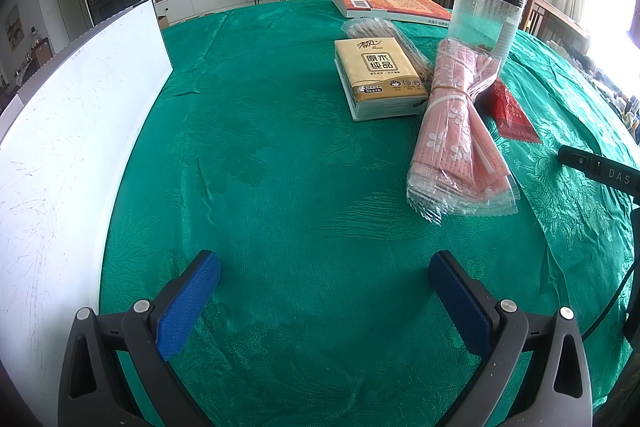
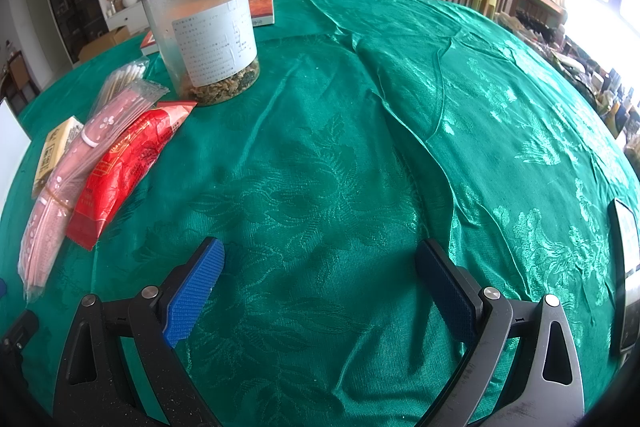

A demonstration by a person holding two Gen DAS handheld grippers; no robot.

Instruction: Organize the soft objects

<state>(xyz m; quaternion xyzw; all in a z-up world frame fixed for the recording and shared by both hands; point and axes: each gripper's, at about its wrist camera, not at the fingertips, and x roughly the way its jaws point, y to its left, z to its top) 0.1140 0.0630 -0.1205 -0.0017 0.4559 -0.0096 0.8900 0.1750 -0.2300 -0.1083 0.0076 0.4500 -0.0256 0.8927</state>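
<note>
Both grippers — left gripper (image 1: 324,269), right gripper (image 2: 320,259) — spread wide, holding nothing; pink packet bundle (image 1: 454,135) lies right of the tissue pack (image 1: 380,75)

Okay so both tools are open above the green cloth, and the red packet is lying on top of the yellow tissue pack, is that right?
Not quite. The red packet lies on the green cloth beside the pink bundle, apart from the yellow tissue pack; the right wrist view shows it. Both the left tool and right tool are open.

Two handheld grippers, same build.
Left gripper (image 1: 324,291), right gripper (image 2: 320,279): black plastic frames with triangular cutouts, silver screws at pivots, blue ribbed pads (image 1: 188,303) on jaws; black cable beside left.
</note>
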